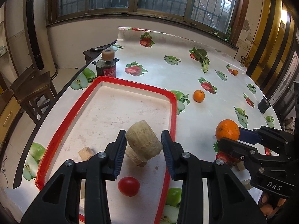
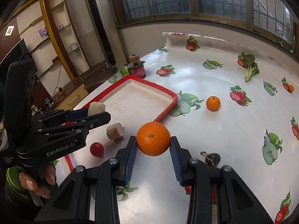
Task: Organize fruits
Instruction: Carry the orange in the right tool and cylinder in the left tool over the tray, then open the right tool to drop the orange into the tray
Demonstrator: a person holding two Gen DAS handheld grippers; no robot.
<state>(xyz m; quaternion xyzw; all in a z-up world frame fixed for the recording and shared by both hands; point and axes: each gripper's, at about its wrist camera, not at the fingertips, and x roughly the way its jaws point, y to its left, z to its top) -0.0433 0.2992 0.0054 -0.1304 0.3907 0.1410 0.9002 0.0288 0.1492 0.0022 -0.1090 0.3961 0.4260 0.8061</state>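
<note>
Your left gripper (image 1: pixel 143 150) is clenched on a pale fibrous stub (image 1: pixel 143 141), a cut cylinder with a rough, hairy skin, held over the red-rimmed tray (image 1: pixel 172 115). Your right gripper (image 2: pixel 153 155) is clenched on an orange (image 2: pixel 153 138), pebbled skin, green stem scar facing you, lifted just above the surface (image 2: pixel 233 130) beside the tray's near corner.

Only the left view shows a small cut stub (image 1: pixel 86 153) lying in the tray at the left gripper's left finger. Only the right view shows the dark brown round fruit with a stalk (image 2: pixel 212 158) on the surface just right of the right gripper, and your hand (image 2: pixel 35 181) in a striped green cuff around the left gripper's handle. Both views show the cherry tomato (image 1: pixel 129 186), smooth and glossy red, on the tray floor, and another cut stub (image 2: pixel 115 131) under the held one.

Tray floor is white, scuffed and stained, with a raised red lip. The surface wears a glossy plastic cloth printed with strawberries and green apples. A second orange (image 1: pixel 199 96) sits well out on it, a tiny orange (image 1: pixel 235 72) farther away, a leafy green vegetable (image 1: pixel 202 59) near the far side. A dark cylindrical motor with a tan roller on top (image 1: pixel 106 65) stands just behind the tray's far corner.
</note>
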